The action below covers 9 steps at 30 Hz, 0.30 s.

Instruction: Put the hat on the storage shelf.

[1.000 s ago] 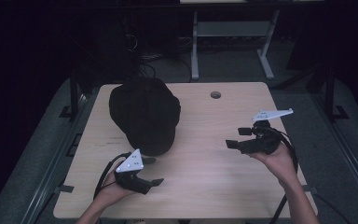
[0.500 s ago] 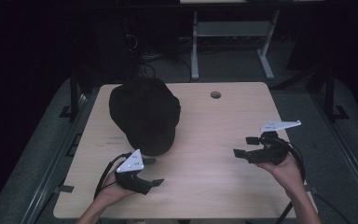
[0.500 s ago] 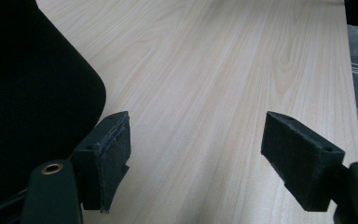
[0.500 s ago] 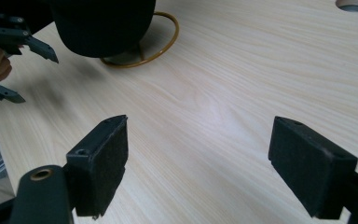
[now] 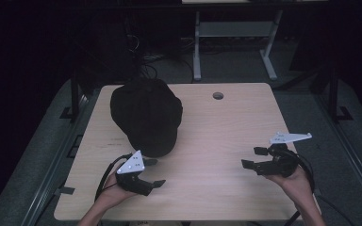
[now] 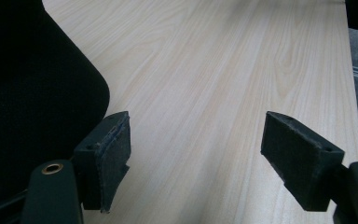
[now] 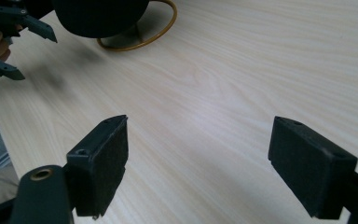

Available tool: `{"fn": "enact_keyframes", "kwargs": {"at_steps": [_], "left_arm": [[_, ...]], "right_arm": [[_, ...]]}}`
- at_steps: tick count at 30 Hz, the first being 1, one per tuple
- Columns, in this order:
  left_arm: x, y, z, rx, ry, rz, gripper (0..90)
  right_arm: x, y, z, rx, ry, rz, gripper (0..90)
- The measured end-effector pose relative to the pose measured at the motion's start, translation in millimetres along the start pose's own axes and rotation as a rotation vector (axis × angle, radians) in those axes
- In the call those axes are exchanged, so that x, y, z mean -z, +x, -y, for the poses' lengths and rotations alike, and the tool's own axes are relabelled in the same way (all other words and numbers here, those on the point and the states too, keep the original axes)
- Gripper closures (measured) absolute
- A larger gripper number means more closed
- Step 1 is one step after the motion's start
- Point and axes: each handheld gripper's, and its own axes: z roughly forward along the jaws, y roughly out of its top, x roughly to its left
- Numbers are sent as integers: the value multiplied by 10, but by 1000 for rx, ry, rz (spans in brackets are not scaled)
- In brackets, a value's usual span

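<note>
Right gripper view: yellow band (image 7: 140, 42) under black cap (image 5: 146, 115); left tool (image 5: 152, 173), right tool (image 5: 253, 158) both gape wide, empty.

At upper left of the high view, the black cap (image 5: 146, 115) is showing as matt woven cloth, its fine weave reading clearly at the left edge of the left gripper view. The table (image 5: 226, 127) is looking like pale, smooth wood-grain laminate with a soft sheen. The left gripper (image 5: 153, 173) and right gripper (image 5: 253, 157) are appearing as matt black plastic, their pads (image 6: 116, 149) looking rough and slightly frayed.
</note>
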Motion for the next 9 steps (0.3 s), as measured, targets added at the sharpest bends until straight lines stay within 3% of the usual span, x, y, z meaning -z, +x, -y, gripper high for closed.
{"fn": "enact_keyframes", "kwargs": {"at_steps": [5,9], "left_arm": [[7,-13,-9,4,-11,-3,239],[17,-26,-27,7,-28,1,239]], "right_arm": [[-15,19,169,-9,1,-7,195],[-7,50,303,-14,-37,-30,186]]}}
